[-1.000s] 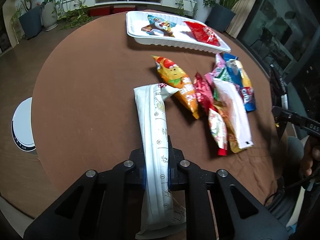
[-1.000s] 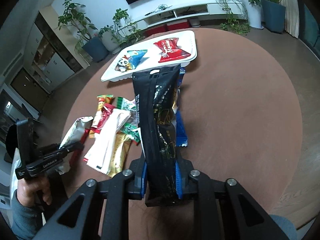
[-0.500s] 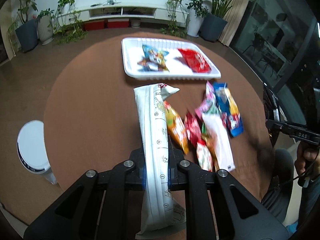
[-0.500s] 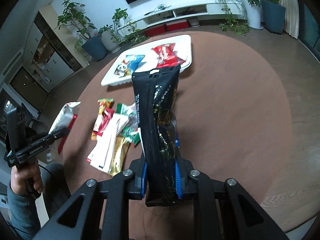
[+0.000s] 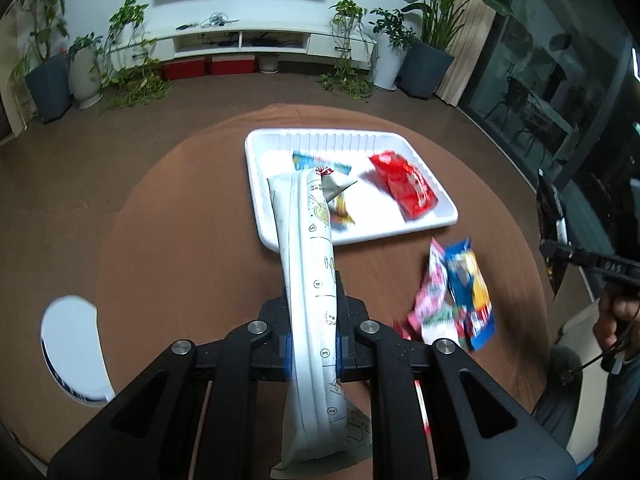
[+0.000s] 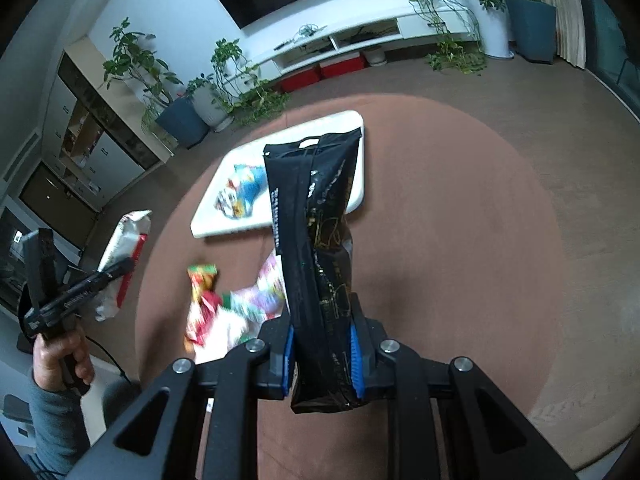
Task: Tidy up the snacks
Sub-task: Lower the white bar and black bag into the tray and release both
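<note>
My left gripper (image 5: 313, 350) is shut on a long white snack packet (image 5: 308, 264) with printed drawings, held in the air above the round brown table (image 5: 180, 240). Its far end overlaps the white tray (image 5: 352, 138), which holds a blue packet (image 5: 320, 162) and a red packet (image 5: 404, 184). My right gripper (image 6: 322, 360) is shut on a tall black packet (image 6: 316, 220), also lifted, its top in front of the tray (image 6: 288, 136). A heap of loose colourful packets (image 5: 452, 300) lies on the table below the tray.
A white round stool (image 5: 72, 348) stands left of the table. A person's hand (image 6: 60, 356) holds the left gripper at the left of the right wrist view. Potted plants (image 5: 424, 32) and a low white TV shelf (image 5: 240, 40) line the far wall.
Both grippers have risen and pulled back from the table with their packets. The tray and snack heap now look smaller and lower in both views. Neither grip has altered.
</note>
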{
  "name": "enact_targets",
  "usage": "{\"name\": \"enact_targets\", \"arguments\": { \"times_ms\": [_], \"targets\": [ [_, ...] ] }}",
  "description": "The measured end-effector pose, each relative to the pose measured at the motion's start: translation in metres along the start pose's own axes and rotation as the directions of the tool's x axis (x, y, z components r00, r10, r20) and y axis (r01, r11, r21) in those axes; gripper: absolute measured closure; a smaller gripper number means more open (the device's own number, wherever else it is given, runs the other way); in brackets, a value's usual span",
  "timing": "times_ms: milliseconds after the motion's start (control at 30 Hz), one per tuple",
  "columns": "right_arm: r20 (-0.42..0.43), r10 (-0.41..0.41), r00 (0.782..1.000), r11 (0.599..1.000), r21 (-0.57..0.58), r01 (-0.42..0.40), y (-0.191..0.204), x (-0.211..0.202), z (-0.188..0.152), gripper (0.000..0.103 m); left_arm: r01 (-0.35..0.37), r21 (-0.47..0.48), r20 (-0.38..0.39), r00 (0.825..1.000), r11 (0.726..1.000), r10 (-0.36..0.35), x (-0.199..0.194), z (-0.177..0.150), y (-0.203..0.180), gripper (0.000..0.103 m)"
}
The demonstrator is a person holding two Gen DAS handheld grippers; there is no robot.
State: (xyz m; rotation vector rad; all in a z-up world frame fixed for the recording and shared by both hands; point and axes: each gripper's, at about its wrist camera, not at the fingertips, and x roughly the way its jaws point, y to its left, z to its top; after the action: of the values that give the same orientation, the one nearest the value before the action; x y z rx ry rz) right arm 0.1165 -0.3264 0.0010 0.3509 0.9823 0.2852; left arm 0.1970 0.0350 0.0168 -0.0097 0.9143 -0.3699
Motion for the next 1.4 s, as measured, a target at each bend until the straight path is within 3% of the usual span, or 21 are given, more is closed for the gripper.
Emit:
{"name": "enact_targets", "arguments": {
  "times_ms": [267, 467, 767, 967, 1233, 1400],
  "targets": [
    [-0.02, 0.088, 0.996, 0.994, -0.056, -0.089, 0.055, 0.049, 0.085, 0.08, -0.029, 0.033, 0.011, 1.0, 0.999, 0.029, 0.047, 0.087, 0.0, 0.091],
    [-0.108, 0.06, 0.992, 0.992, -0.1, -0.071, 0.091, 0.119, 0.121, 0.08, -0.044, 0.018, -0.047, 0.998, 0.999, 0.045, 0.111, 0.12, 0.015, 0.091],
    [-0.194, -0.033, 0.98, 0.997, -0.08, 0.018, 0.078, 0.2, 0.133, 0.08, -0.041, 0.029, -0.1, 0.994, 0.999, 0.044, 0.173, 0.118, 0.013, 0.091],
    [-0.207, -0.052, 0.977, 0.997, -0.069, 0.038, 0.069, 0.217, 0.13, 0.079, -0.047, 0.03, -0.105, 0.993, 0.998, 0.05, 0.204, 0.113, 0.006, 0.091],
    [-0.22, -0.069, 0.973, 0.997, -0.036, 0.063, 0.059, 0.229, 0.13, 0.078, -0.039, 0.055, -0.119, 0.992, 0.998, 0.045, 0.213, 0.092, 0.003, 0.091],
    [-0.223, -0.071, 0.972, 0.997, -0.025, 0.067, 0.059, 0.232, 0.13, 0.071, -0.027, 0.075, -0.131, 0.991, 0.997, 0.037, 0.214, 0.094, 0.002, 0.088]
  ]
}}
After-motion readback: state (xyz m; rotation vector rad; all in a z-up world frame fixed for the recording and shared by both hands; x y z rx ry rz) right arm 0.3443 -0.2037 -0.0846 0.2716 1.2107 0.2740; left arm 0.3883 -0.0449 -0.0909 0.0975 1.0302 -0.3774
